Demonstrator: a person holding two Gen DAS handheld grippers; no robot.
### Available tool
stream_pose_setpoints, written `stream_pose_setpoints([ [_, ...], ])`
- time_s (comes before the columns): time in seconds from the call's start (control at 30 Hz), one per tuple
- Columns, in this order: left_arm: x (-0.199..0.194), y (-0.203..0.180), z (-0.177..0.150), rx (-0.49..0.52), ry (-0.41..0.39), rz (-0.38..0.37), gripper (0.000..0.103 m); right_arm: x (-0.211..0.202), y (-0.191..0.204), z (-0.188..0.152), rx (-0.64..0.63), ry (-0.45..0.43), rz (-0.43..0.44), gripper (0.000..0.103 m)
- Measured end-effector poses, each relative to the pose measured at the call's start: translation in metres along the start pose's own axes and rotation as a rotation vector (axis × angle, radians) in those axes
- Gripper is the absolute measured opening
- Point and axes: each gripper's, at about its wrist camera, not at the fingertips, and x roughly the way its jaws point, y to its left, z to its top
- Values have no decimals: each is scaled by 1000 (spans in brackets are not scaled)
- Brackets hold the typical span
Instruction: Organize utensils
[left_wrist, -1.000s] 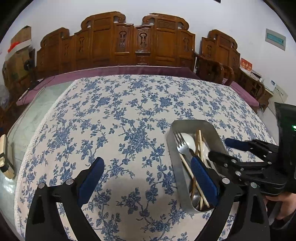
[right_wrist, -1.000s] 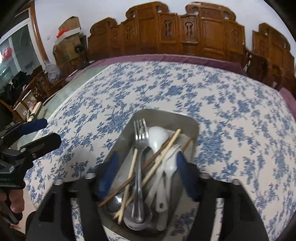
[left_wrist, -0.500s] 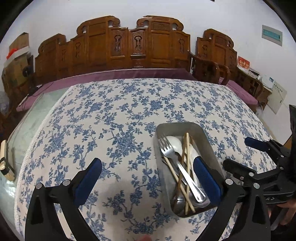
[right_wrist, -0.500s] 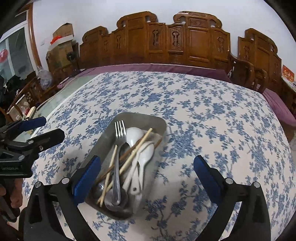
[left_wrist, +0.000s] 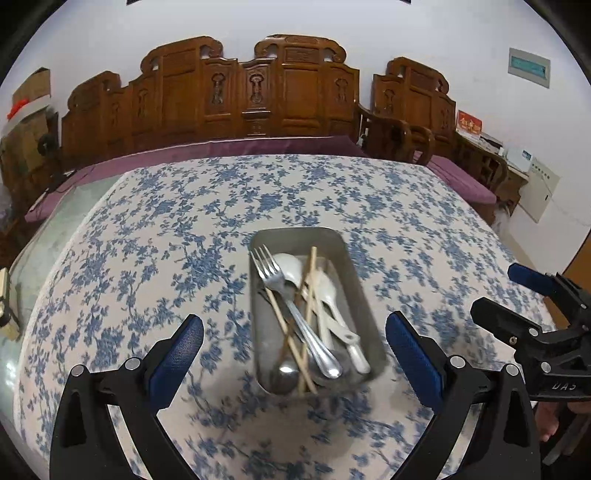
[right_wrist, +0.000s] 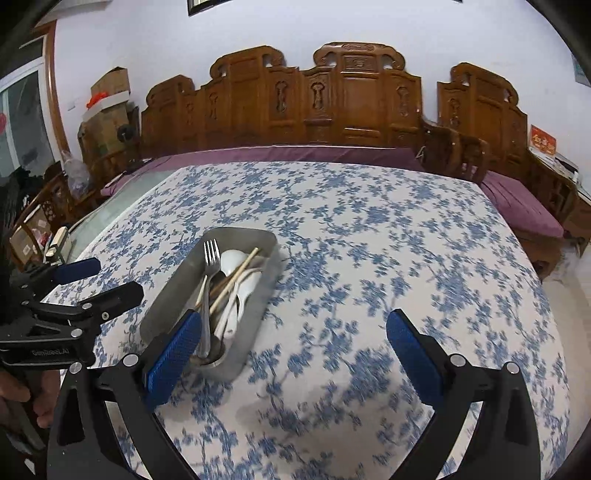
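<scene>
A metal tray (left_wrist: 362, 295) of utensils sits on a surface draped in a blue-and-white floral cloth (left_wrist: 166, 240), framed by two hand-held grippers. In the tray lie a steel fork (left_wrist: 280, 284), white plastic spoons (left_wrist: 332, 299) and wooden chopsticks (left_wrist: 310, 295), crossed over one another in a loose heap, with the fork's tines pointing toward the far end.

The left hand-held gripper (left_wrist: 293, 354) hangs above the near end of the tray with its blue-padded fingers (left_wrist: 177, 350) spread wide to either side of it, gripping nothing. The right hand-held gripper (right_wrist: 293, 354) is likewise spread wide and empty, over the cloth just to the right of the tray, its left pad overlapping the tray's near corner in the right wrist view. Each tool shows at the edge of the other's camera.

Carved wooden seating (right_wrist: 351, 103) with purple cushions (right_wrist: 517, 199) lines the white wall behind the surface, and cardboard boxes (right_wrist: 107, 110) are stacked in the far left corner.
</scene>
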Motion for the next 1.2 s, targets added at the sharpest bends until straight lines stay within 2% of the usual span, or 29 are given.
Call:
stream_pose_setpoints([
  [0.3, -56, -33, -9, 34, -68, 27, 95, -60, -18, -17, 37, -56, -12, 100],
  [0.5, -98, -49, 2, 35, -119, 43, 95, -117, -22, -7, 54, -164, 6, 100],
  [0.8, -159, -59, 22, 14, -233, 39, 95, -185, -18, 13, 40, -289, -15, 100],
  [0.97, -183, -61, 27, 9, -289, 38, 95, -206, -12, 17, 25, -328, -18, 100],
  [1.2, -197, -63, 28, 2, -324, 30, 95, -219, -8, 19, 21, -353, -10, 100],
])
